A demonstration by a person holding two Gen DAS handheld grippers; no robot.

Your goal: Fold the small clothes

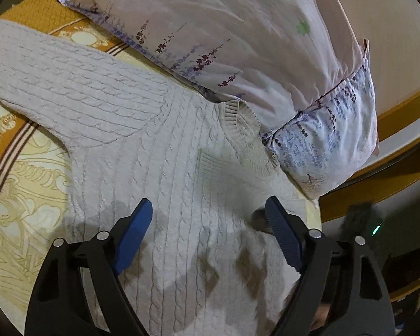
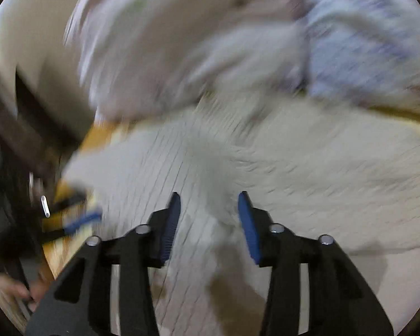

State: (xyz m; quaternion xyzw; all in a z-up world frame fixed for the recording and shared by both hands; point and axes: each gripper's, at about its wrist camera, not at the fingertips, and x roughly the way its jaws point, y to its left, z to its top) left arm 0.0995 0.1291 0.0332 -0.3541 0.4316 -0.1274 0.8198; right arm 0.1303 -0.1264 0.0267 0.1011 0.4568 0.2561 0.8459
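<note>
Both jaws spread, nothing held: left gripper [image 1: 207, 212] and right gripper [image 2: 210, 204] over cable-knit sweater [image 1: 142, 145]; no legible text.

Dim indoor light, one view sharp and one smeared.
We see soft shadows on the sweater [image 1: 159, 151] in the left view; the right view is motion-blurred, both bending at the edges.

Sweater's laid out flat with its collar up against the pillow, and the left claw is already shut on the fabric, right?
Not quite: the left claw is open over the sweater, gripping nothing, as the left wrist view shows. The collar does lie against the pillow.
</note>
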